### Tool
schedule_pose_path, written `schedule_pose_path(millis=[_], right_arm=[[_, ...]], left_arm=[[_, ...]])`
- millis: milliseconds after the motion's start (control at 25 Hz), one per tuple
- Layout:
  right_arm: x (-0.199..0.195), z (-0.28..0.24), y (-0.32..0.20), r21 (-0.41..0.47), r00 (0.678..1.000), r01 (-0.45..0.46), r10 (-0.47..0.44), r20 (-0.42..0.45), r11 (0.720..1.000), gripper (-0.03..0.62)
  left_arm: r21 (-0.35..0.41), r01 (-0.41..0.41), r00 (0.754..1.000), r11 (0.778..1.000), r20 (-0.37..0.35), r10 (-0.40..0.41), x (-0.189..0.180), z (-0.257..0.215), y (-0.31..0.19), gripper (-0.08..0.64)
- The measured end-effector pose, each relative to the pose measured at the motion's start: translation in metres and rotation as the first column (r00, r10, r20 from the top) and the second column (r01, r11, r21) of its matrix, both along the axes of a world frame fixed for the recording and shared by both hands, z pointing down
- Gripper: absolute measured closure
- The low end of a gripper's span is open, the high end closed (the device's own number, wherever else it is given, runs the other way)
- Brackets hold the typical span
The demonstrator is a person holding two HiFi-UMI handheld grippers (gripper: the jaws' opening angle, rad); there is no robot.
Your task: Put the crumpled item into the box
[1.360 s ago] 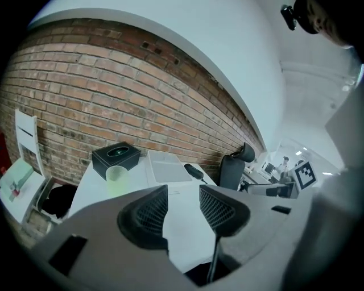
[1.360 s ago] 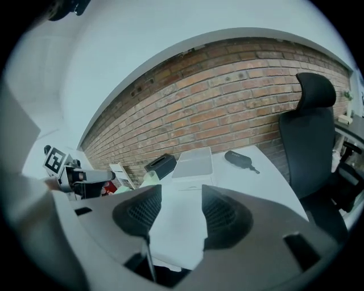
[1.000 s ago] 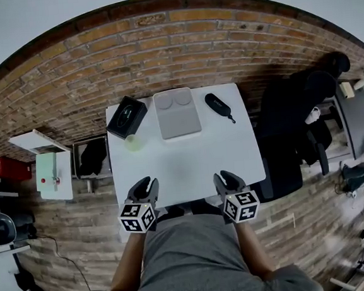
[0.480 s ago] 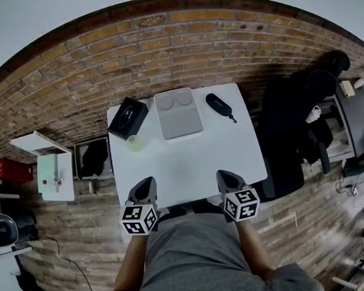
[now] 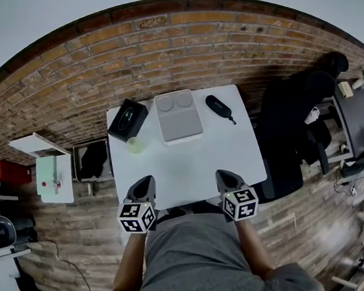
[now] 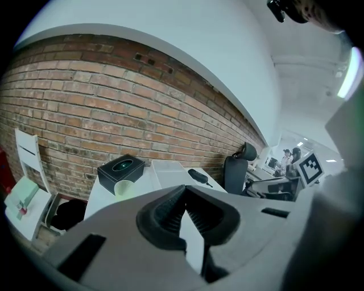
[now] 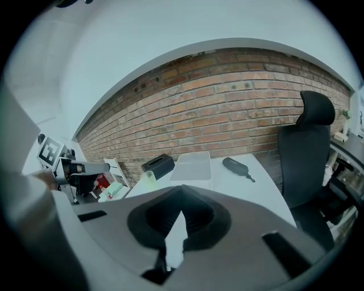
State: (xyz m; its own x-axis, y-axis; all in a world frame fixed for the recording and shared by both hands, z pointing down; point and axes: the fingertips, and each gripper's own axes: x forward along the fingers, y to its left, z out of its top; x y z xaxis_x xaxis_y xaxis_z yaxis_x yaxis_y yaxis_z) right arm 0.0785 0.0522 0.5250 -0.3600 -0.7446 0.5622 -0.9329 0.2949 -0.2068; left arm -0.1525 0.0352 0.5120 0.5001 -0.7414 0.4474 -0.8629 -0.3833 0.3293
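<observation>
1. The left gripper [image 5: 145, 183] is held over the near edge of the white table [image 5: 190, 163], on the person's left side. In the left gripper view its jaws are seen pressed together, ribbed pads meeting at the tip, and nothing is gripped between them.
2. The right gripper [image 5: 225, 177] is held level with it at the same near edge, on the right side. Its jaws are likewise seen closed against each other in the right gripper view, with nothing caught between them.
3. The two grippers are kept well apart from one another, and both are pointed toward the far side of the table.
4. The pale green crumpled item [image 5: 135, 144] is found on the left part of the tabletop, toward the far side. It is placed just in front of the black box [image 5: 127, 118], and no gripper is touching it.
5. The black box is set at the far left corner, turned at an angle; an oval opening is seen in its top.
6. A pale flat box [image 5: 178, 115] with two round dimples in its lid is set at the far middle of the table, just beside the black box.
7. A black case [image 5: 218, 105] with a short strap is laid to the right of the pale flat box, apart from it.
8. A black office chair [image 5: 294, 119] is seen beside the table's right edge, and a brick wall [image 5: 160, 42] lies behind the table.
</observation>
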Motion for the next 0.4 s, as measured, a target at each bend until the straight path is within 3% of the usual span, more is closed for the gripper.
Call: schedule_pose_path(millis=[400], right_arm=[[-0.0004, -0.0004, -0.0045, -0.008, 1.0, -0.02, 0.02, -0.012, 1.0, 0.591]], left_arm=[[-0.017, 0.0, 1.0, 1.0, 0.005, 0.0, -0.0003, 0.0011, -0.0052, 0.555]])
